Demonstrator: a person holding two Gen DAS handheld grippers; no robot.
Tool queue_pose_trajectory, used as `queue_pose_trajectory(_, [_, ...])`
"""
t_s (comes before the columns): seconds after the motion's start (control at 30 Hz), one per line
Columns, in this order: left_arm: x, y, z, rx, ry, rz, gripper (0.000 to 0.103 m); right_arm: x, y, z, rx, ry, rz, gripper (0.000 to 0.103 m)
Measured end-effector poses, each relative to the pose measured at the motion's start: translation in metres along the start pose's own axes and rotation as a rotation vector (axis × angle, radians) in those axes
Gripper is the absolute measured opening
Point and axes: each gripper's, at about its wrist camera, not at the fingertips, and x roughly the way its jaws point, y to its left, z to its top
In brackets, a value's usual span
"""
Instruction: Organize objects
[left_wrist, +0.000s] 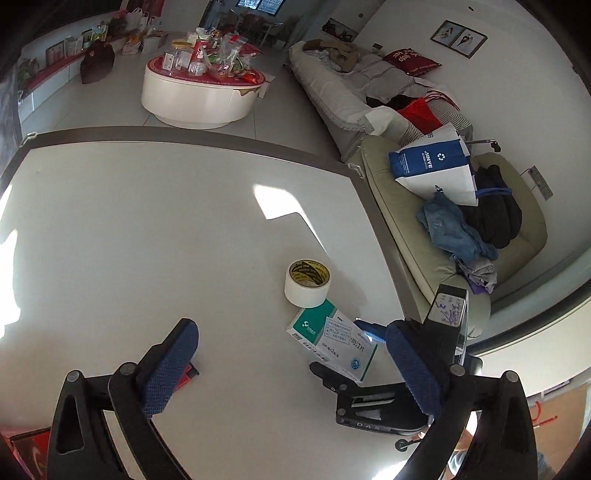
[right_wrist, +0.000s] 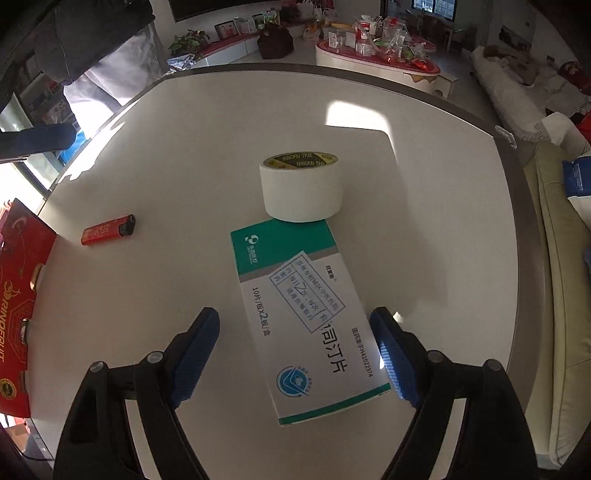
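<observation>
A white and green medicine box (right_wrist: 306, 321) lies flat on the white table (right_wrist: 184, 166), its far end against a roll of white tape (right_wrist: 301, 188). My right gripper (right_wrist: 295, 360) straddles the box's near end. The right pad sits at the box's edge and the left pad stands apart from it, so the gripper is open. A red lighter (right_wrist: 109, 230) lies to the left. In the left wrist view my left gripper (left_wrist: 291, 354) hangs wide open over the table, holding nothing, with the box (left_wrist: 332, 339) and tape (left_wrist: 307, 282) ahead. Its left finger partly hides the lighter (left_wrist: 190, 373).
A red printed carton (right_wrist: 18, 295) rests at the table's left edge. The table has a grey rim (left_wrist: 380, 229). Beyond it stands a cream sofa (left_wrist: 424, 266) with clothes and a blue and white bag (left_wrist: 436, 166). A cluttered round coffee table (left_wrist: 199, 96) stands further off.
</observation>
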Motion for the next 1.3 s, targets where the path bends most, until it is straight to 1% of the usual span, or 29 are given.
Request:
queue_pose_trajectory(0.03, [0.01, -0.006, 0.005, 0.017, 0.002, 0.013, 0.103, -0.001, -0.001, -0.002, 0.015, 0.006, 0.0, 0.059])
queue_pose_trajectory(0.07, [0.02, -0.013, 0.009, 0.037, 0.008, 0.025, 0.103, -0.003, -0.004, -0.005, 0.031, 0.006, -0.004, 0.058])
queue_pose_trajectory(0.13, [0.044, -0.03, 0.019, 0.086, 0.013, 0.062, 0.103, -0.012, -0.014, -0.018, 0.092, -0.021, 0.021, 0.058])
queue_pose_trajectory(0.17, [0.055, -0.037, 0.021, 0.112, 0.017, 0.082, 0.103, -0.02, -0.02, -0.026, 0.14, -0.04, 0.051, 0.057])
queue_pose_trajectory(0.27, [0.081, -0.058, 0.023, 0.168, 0.012, 0.119, 0.103, -0.046, -0.042, -0.061, 0.313, -0.103, 0.222, 0.057])
queue_pose_trajectory(0.3, [0.089, -0.063, 0.023, 0.18, 0.015, 0.127, 0.103, -0.054, -0.047, -0.074, 0.347, -0.119, 0.254, 0.057])
queue_pose_trajectory(0.37, [0.109, -0.072, 0.022, 0.2, 0.034, 0.158, 0.103, -0.067, -0.051, -0.094, 0.39, -0.14, 0.269, 0.058])
queue_pose_trajectory(0.47, [0.134, -0.083, 0.016, 0.237, 0.056, 0.246, 0.103, -0.079, -0.054, -0.117, 0.444, -0.159, 0.332, 0.058])
queue_pose_trajectory(0.6, [0.152, -0.088, 0.002, 0.27, 0.068, 0.304, 0.103, -0.088, -0.053, -0.13, 0.472, -0.181, 0.373, 0.058])
queue_pose_trajectory(0.67, [0.161, -0.087, -0.002, 0.273, 0.072, 0.329, 0.1, -0.09, -0.054, -0.133, 0.491, -0.194, 0.399, 0.058])
queue_pose_trajectory(0.7, [0.164, -0.085, -0.003, 0.268, 0.077, 0.33, 0.094, -0.093, -0.052, -0.137, 0.497, -0.2, 0.408, 0.058])
queue_pose_trajectory(0.73, [0.166, -0.083, -0.004, 0.256, 0.083, 0.326, 0.081, -0.095, -0.051, -0.14, 0.503, -0.206, 0.412, 0.058])
queue_pose_trajectory(0.77, [0.167, -0.079, -0.005, 0.239, 0.089, 0.324, 0.074, -0.096, -0.051, -0.141, 0.507, -0.211, 0.418, 0.058])
queue_pose_trajectory(0.8, [0.166, -0.079, -0.005, 0.244, 0.064, 0.333, 0.064, -0.097, -0.051, -0.141, 0.512, -0.215, 0.424, 0.058])
queue_pose_trajectory(0.83, [0.165, -0.077, -0.005, 0.249, 0.057, 0.339, 0.051, -0.098, -0.051, -0.142, 0.517, -0.22, 0.427, 0.058])
queue_pose_trajectory(0.97, [0.157, -0.07, -0.007, 0.226, 0.043, 0.31, 0.052, -0.102, -0.056, -0.145, 0.552, -0.249, 0.445, 0.058])
queue_pose_trajectory(1.07, [0.138, -0.067, -0.013, 0.201, 0.013, 0.282, 0.052, -0.11, -0.055, -0.156, 0.581, -0.267, 0.454, 0.058])
queue_pose_trajectory(1.13, [0.119, -0.071, -0.018, 0.207, -0.016, 0.263, 0.052, -0.114, -0.052, -0.166, 0.602, -0.273, 0.468, 0.058])
queue_pose_trajectory(1.2, [0.091, -0.08, -0.028, 0.23, -0.043, 0.241, 0.052, -0.116, -0.05, -0.175, 0.638, -0.275, 0.496, 0.058])
queue_pose_trajectory(1.3, [0.045, -0.09, -0.056, 0.263, -0.069, 0.212, 0.052, -0.12, -0.04, -0.187, 0.681, -0.276, 0.515, 0.058])
